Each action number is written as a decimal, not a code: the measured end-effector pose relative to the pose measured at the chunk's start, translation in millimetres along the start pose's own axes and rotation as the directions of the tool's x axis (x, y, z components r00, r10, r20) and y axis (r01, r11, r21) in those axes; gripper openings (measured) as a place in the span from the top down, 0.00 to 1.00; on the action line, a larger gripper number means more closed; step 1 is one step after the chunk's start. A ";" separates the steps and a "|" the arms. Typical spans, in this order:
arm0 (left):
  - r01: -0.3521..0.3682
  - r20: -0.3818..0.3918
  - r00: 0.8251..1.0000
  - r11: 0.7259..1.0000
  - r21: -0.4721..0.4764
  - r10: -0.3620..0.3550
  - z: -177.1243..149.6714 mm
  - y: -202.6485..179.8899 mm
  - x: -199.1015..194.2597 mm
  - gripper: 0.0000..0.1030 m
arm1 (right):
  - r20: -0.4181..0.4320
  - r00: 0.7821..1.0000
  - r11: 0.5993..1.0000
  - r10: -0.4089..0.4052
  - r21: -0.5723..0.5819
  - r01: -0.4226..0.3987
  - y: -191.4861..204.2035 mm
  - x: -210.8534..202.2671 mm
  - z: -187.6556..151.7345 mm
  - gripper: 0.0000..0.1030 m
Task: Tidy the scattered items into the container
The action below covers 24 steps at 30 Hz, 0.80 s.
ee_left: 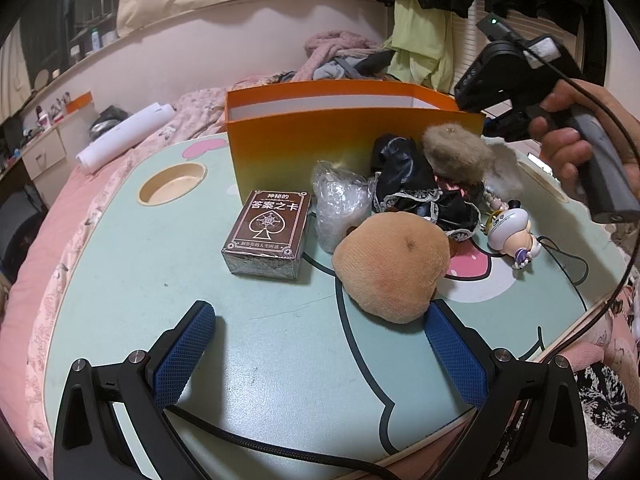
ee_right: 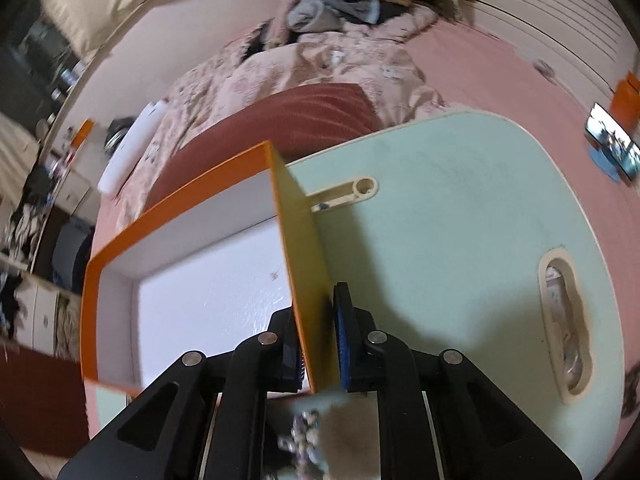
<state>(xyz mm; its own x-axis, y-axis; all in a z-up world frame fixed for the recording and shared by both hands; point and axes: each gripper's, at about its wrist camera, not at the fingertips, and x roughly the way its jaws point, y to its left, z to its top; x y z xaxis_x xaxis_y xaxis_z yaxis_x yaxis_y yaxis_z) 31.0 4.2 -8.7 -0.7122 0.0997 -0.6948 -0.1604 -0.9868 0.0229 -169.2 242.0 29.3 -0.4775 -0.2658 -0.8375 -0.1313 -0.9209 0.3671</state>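
An open orange box [ee_left: 352,148] with a white inside stands at the far side of the mint lap table [ee_left: 160,280]. In front of it lie a brown card box [ee_left: 268,236], a bubble-wrap bag [ee_left: 340,200], a tan plush [ee_left: 392,268], a black doll dress [ee_left: 412,184], a brown furry ball [ee_left: 456,152] and a small white figurine [ee_left: 512,232]. My left gripper [ee_left: 320,344] stands open just short of the tan plush, with nothing between its blue pads. My right gripper [ee_right: 320,336] is shut on the orange box's right wall [ee_right: 296,232], one pad inside and one outside. The box is empty.
A round cup recess [ee_left: 172,184] sits at the table's far left and an oblong slot [ee_right: 564,328] at its right. The table rests on a pink bed with crumpled bedding [ee_right: 320,64]. A paper roll [ee_left: 124,136] and a phone [ee_right: 612,148] lie on the bed.
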 end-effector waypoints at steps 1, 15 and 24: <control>0.000 0.000 1.000 1.000 0.000 0.000 -0.1 0.1 -0.1 0.00 | 0.001 1.000 1.000 0.003 0.024 -0.003 -1.1 2.4 1.5 0.88; 0.166 0.076 0.984 0.983 -0.082 -0.160 19.2 18.5 -19.6 0.00 | 0.221 0.973 0.992 0.060 -0.125 -0.032 1.6 -62.2 -12.9 0.74; 0.254 0.070 0.967 0.918 -0.305 -0.244 100.1 82.9 1.8 0.00 | 0.058 0.989 0.976 0.136 -0.182 -0.123 3.3 -40.3 -10.6 0.74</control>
<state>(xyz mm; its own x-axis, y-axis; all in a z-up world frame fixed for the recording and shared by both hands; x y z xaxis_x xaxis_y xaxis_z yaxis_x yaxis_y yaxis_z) -52.0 -64.6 63.9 -0.6977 0.3466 -0.6269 -0.1196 -0.9192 -0.3751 -141.1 246.7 59.9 -0.5407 -0.3715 -0.7547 0.0889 -0.9174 0.3878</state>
